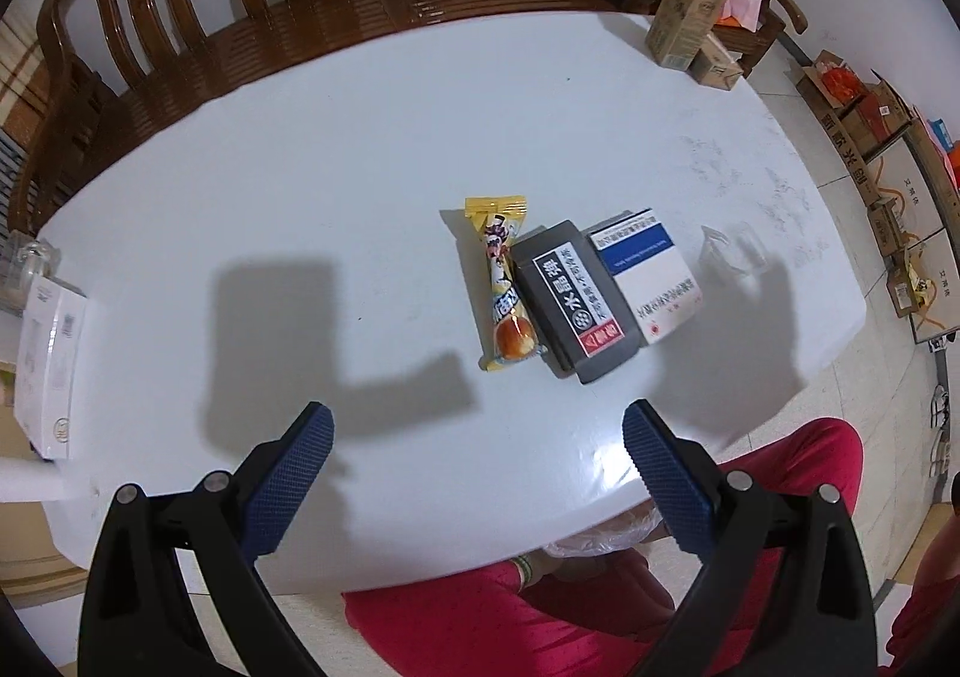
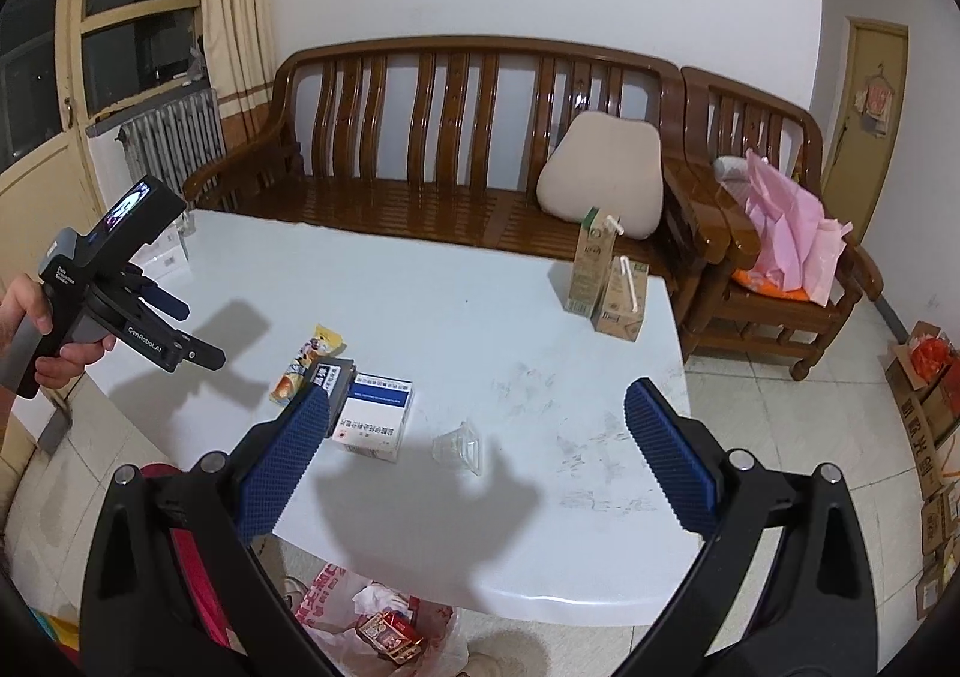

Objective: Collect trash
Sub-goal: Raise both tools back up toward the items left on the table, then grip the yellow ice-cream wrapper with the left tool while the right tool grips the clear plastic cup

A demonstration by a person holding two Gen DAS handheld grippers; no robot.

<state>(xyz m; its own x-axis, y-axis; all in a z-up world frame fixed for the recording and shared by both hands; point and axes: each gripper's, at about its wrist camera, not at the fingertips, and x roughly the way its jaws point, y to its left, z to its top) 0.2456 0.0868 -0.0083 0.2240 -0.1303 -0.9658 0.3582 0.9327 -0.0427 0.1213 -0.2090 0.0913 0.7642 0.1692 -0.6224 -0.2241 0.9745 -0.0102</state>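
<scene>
On the white table [image 1: 300, 149] lie a yellow snack wrapper [image 1: 503, 287], a dark grey box [image 1: 573, 299], a blue-and-white box [image 1: 648, 272] and a clear plastic cup [image 1: 729, 251] on its side. My left gripper [image 1: 477, 425] hovers open above the near edge, a short way before the wrapper. My right gripper [image 2: 477, 413] is open above the table; the clear cup [image 2: 459, 446] lies between and beyond its fingers. The left gripper [image 2: 180, 329] shows at the left, held by a hand. A plastic trash bag [image 2: 384, 623] with rubbish sits on the floor under the table edge.
Two drink cartons [image 2: 606, 281] with straws stand at the far right corner. A white box [image 1: 48, 365] lies at the table's left end. A wooden bench [image 2: 432, 137] with a beige cushion [image 2: 600, 173] runs behind. Cardboard boxes [image 2: 924, 407] line the right wall. Red-trousered legs [image 1: 540, 617] are below.
</scene>
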